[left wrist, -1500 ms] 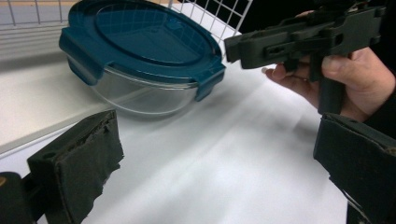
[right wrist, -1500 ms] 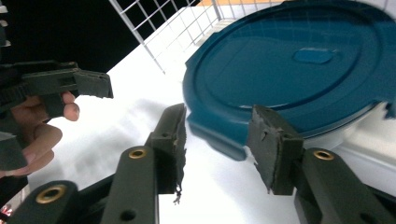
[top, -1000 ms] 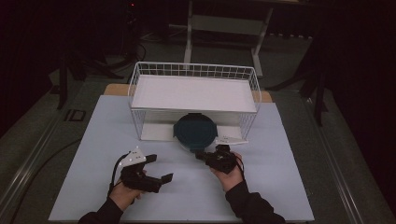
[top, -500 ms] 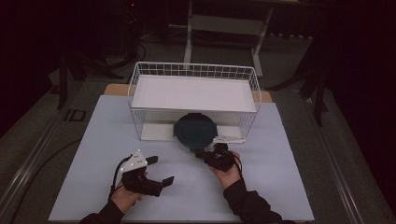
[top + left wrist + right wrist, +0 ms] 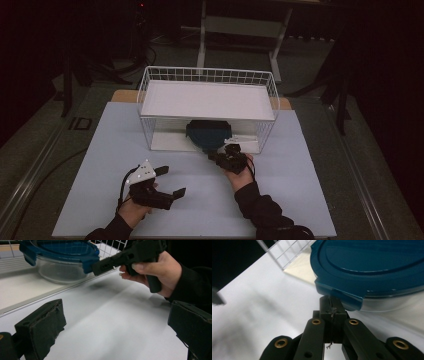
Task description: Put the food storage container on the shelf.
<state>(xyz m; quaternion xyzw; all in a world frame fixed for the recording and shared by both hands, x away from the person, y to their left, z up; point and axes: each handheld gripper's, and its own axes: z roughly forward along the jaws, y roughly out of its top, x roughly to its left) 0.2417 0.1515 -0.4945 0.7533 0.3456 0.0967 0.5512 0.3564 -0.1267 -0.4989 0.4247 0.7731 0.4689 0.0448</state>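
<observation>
A round glass container with a dark blue lid [image 5: 209, 134] sits on the white base board under the wire rack [image 5: 207, 75], its front poking out. In the left gripper view the container [image 5: 62, 257] shows its clear wall and the lid's clip. My right gripper [image 5: 214, 154] is shut with nothing between its jaws; its tips [image 5: 332, 302] rest against the lid's front clip [image 5: 342, 296]. A hand holds that gripper [image 5: 140, 252]. My left gripper [image 5: 172, 181] hovers over the table at the front left, open and empty, its jaws [image 5: 117, 325] wide apart.
The white wire rack carries a white upper shelf [image 5: 210, 97] above the container. The pale table [image 5: 300, 190] stretches out around both hands. Dark floor and stand legs [image 5: 280, 55] lie beyond the table's far edge.
The right gripper has moved away from the person toward the rack, and the container has slid farther back under the shelf. The left gripper has stayed in place.
</observation>
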